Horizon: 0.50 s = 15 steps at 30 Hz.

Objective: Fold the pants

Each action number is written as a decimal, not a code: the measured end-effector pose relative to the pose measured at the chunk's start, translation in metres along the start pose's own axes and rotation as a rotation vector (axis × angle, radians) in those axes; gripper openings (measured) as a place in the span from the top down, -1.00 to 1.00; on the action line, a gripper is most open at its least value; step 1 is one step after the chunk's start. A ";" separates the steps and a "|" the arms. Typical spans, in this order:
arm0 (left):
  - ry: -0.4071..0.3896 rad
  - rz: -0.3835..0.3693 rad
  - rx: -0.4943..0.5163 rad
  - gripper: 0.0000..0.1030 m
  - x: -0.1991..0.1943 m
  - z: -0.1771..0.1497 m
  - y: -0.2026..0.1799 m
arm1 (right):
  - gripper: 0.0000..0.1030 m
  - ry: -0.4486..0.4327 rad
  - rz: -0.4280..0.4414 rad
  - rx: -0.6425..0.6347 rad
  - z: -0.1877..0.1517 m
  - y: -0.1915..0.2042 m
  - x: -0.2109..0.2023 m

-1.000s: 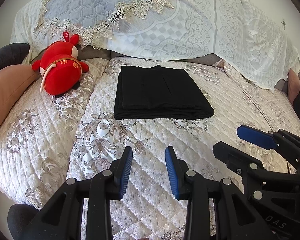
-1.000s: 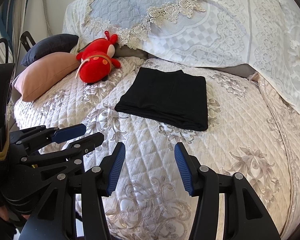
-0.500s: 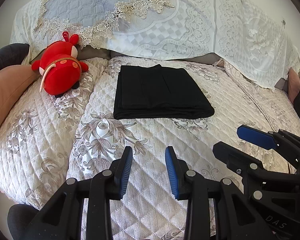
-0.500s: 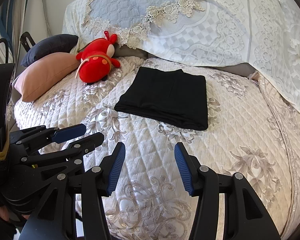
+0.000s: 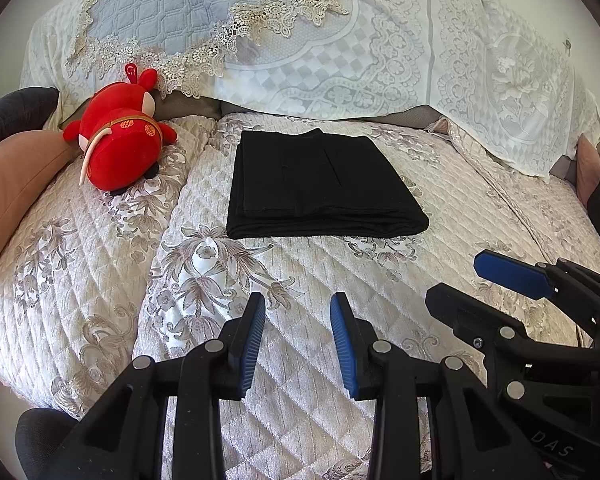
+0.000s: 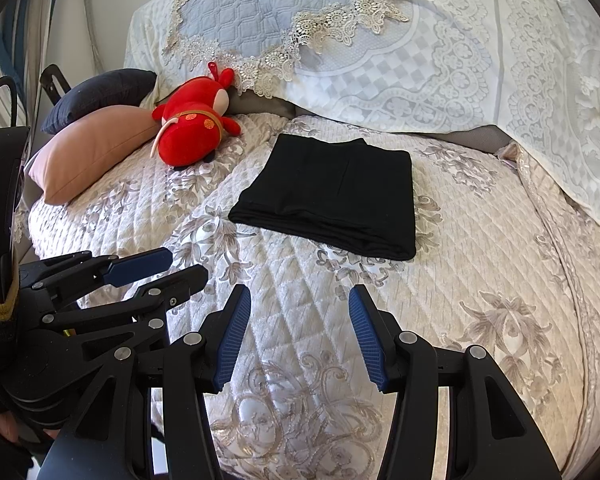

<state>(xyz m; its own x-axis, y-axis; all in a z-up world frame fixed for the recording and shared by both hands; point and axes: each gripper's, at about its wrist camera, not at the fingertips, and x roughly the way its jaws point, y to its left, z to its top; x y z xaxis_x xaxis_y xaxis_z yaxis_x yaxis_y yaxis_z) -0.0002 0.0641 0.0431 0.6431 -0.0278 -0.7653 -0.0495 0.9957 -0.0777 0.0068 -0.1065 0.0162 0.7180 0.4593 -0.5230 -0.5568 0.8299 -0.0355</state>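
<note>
On the quilted floral cream bedspread (image 5: 100, 280) we see the black folded pants (image 5: 320, 188) lying flat, unchanged over the last second; our left gripper (image 5: 298, 340) and right gripper (image 6: 300, 332) hover released, well apart from them, so folding looks finished.

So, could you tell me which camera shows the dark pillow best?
The right wrist view: the dark pillow shows whole above the pink pillow. The left wrist view catches only its end at the frame edge.
</note>
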 end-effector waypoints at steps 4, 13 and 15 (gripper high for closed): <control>0.000 0.000 -0.001 0.30 0.000 0.000 0.000 | 0.00 0.000 0.001 0.001 0.000 0.000 0.000; 0.006 0.001 0.003 0.30 0.003 -0.001 0.000 | 0.00 0.002 0.003 0.003 -0.001 -0.001 0.001; 0.007 0.002 0.004 0.30 0.004 -0.002 0.001 | 0.00 0.002 0.004 0.004 -0.001 -0.001 0.001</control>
<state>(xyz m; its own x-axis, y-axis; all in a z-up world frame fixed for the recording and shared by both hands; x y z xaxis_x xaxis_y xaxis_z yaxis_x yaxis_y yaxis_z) 0.0011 0.0645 0.0390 0.6377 -0.0265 -0.7699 -0.0479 0.9961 -0.0739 0.0075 -0.1071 0.0144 0.7152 0.4621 -0.5244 -0.5579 0.8294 -0.0299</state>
